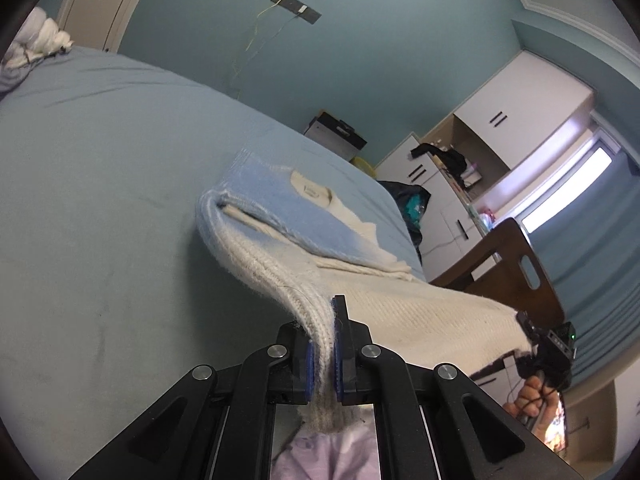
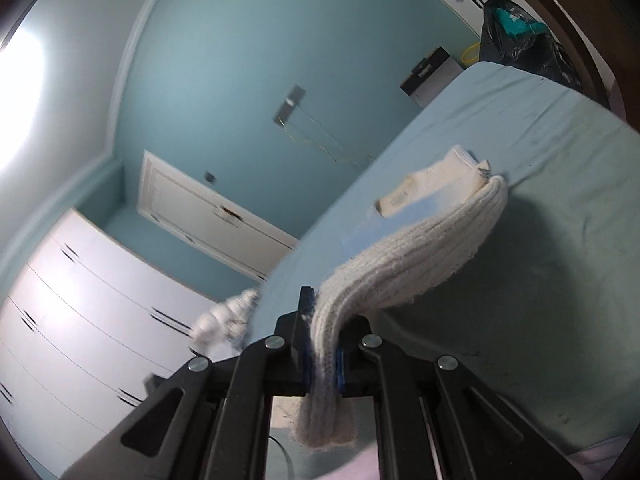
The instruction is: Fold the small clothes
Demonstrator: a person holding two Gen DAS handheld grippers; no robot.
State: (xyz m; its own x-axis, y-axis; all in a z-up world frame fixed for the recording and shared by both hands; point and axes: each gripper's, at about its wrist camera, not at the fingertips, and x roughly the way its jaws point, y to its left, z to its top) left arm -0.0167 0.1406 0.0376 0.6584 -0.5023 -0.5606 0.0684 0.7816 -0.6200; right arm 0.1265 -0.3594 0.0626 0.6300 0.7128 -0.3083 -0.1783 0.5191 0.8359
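The left gripper (image 1: 329,356) has its jaws pressed together on the ribbed hem of a cream and pale-blue knit sweater (image 1: 280,240), with the blue pads squeezing the knit from both sides. From that pinch the sweater rises off the bed (image 1: 100,200), curves over and runs across to the right, where its other hem corner is held. The right gripper (image 2: 323,356) has its jaws clamped on that ribbed edge too, a short end of knit hanging below the pads. In the left wrist view, the person's right hand (image 1: 532,396) shows at the lower right, wrapped round the right gripper's handle. The sweater's far part, with its neck label, still lies on the blue sheet.

A dark bag (image 2: 516,36) beyond the bed's far corner holds something teal; what it is I cannot tell. A heap of white cloth (image 1: 40,40) lies at the bed's far left edge.
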